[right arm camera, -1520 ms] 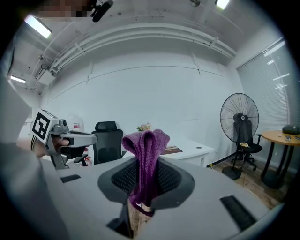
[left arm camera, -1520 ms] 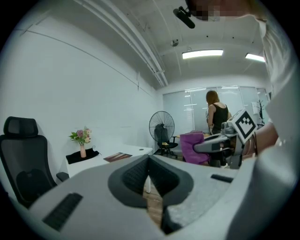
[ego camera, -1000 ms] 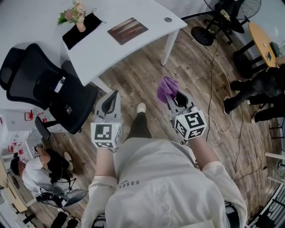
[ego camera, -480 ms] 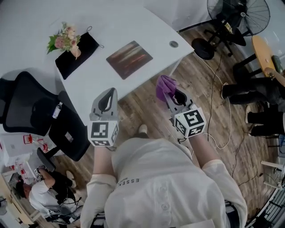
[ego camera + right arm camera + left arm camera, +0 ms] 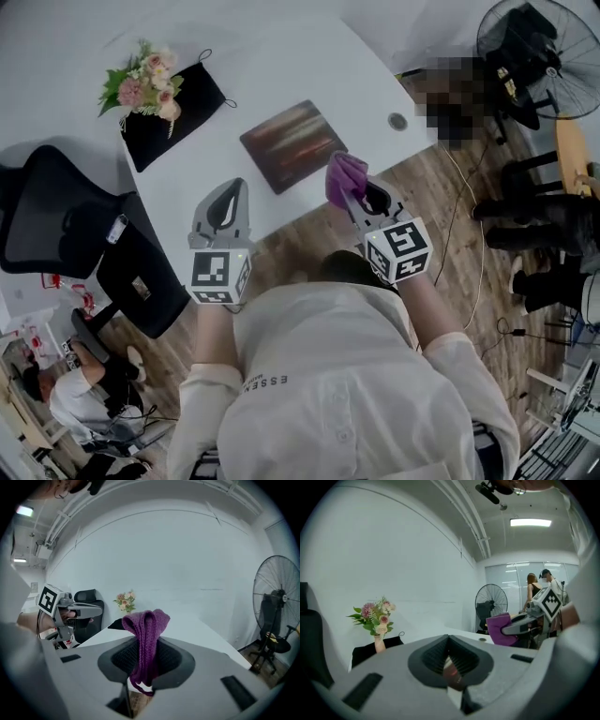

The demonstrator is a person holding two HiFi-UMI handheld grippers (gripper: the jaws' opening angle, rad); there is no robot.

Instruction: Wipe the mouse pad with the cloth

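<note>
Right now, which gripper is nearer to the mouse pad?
Right, narrowly. The right gripper, shut on the purple cloth, is at the near right corner of the mouse pad; the left gripper is off its near left corner.

**Head camera.** Mounted above the person, facing steeply down. It covers the left gripper (image 5: 237,187), the right gripper (image 5: 352,190), the desk (image 5: 281,56) ahead and the floor (image 5: 450,216) to the right.

**Left gripper camera.** Seated close behind its own jaws, which fill the lower frame. It looks level across the desk toward the wall (image 5: 393,550).

**Right gripper camera.** Same close mounting, also looking level across the desk.

**Shared coverage.** All three views show the desk, the flowers (image 5: 141,84) and the fan (image 5: 539,47). Each gripper camera shows the other gripper: the right one at the left view's right side, the left one at the right view's left side.
</note>
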